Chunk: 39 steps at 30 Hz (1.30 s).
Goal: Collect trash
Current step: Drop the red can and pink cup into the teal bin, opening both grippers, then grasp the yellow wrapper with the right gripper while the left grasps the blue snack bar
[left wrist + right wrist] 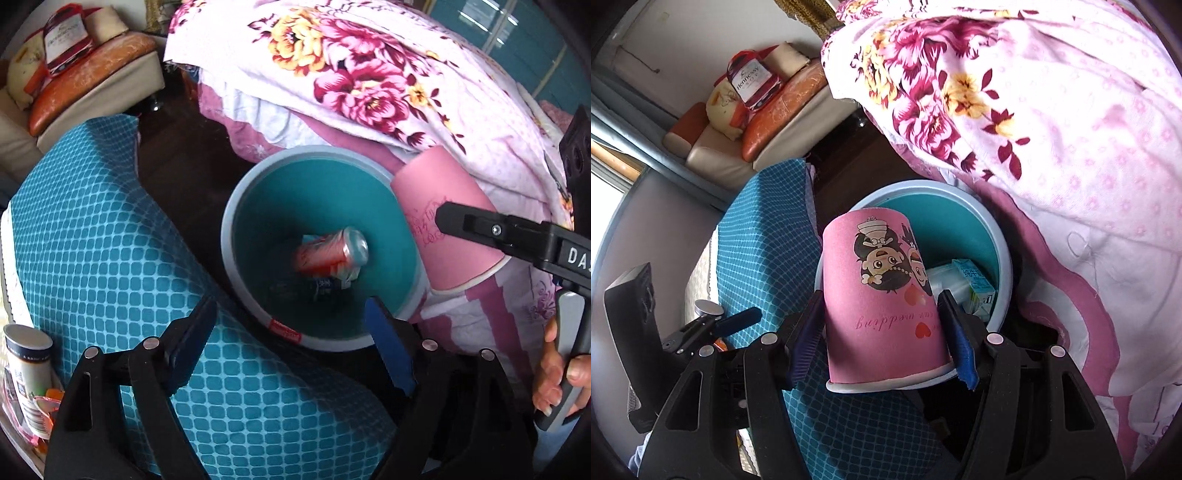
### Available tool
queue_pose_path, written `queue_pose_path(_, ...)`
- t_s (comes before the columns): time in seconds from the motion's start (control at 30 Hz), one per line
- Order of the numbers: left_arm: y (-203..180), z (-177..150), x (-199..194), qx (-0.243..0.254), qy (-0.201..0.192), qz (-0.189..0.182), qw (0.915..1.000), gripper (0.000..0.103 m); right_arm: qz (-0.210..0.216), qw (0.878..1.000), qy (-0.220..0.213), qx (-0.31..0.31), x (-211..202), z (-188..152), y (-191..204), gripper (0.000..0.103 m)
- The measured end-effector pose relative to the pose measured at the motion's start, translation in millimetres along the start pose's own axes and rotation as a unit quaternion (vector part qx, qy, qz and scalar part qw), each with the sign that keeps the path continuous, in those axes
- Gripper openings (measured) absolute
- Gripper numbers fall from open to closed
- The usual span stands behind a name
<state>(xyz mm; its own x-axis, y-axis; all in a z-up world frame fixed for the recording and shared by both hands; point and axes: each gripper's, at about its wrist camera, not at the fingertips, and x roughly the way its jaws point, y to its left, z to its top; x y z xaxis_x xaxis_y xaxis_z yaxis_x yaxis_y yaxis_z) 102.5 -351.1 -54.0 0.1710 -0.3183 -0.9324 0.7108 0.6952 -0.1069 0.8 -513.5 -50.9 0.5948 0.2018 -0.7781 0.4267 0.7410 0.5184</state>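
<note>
A round bin [236, 206] with a teal inside stands on the dark floor between a teal cushion and a bed. A red and white drink can [328, 254] lies tumbling inside it, blurred. My left gripper [291, 339] is open and empty just above the bin's near rim. My right gripper [882, 339] is shut on a pink paper cup [882, 295], held upside down over the bin's rim [1001, 236]. The cup also shows in the left wrist view [443, 206]. A small carton [979, 288] lies in the bin.
A teal checked cushion [110, 236] lies left of the bin. A floral quilt [369, 74] on the bed hangs over the right side. A cylindrical canister [29, 369] stands at the far left. A sofa [738, 140] with cushions is behind.
</note>
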Motion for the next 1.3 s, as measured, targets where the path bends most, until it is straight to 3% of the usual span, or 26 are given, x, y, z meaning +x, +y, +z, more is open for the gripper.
queue_pose_path(0.37,15.1,-24.9,-24.9,-0.015,-0.011,-0.007,0.9998,0.085,-0.017,1.0,0.016,-0.008,11.9,-1.9,9.4,0.061)
queue_pose_path(0.8,40.8,-62.7,-63.1,-0.05,-0.025,-0.03,0.998,0.087,-0.036,0.999,0.023,-0.024,5.8,-11.7,40.0,0.076)
queue_pose_path(1.3,99.1,-147.0,-121.7,-0.107,-0.051,-0.021,0.9927,0.087,-0.025,0.992,0.067,-0.102,5.2,-64.9,123.2,0.081)
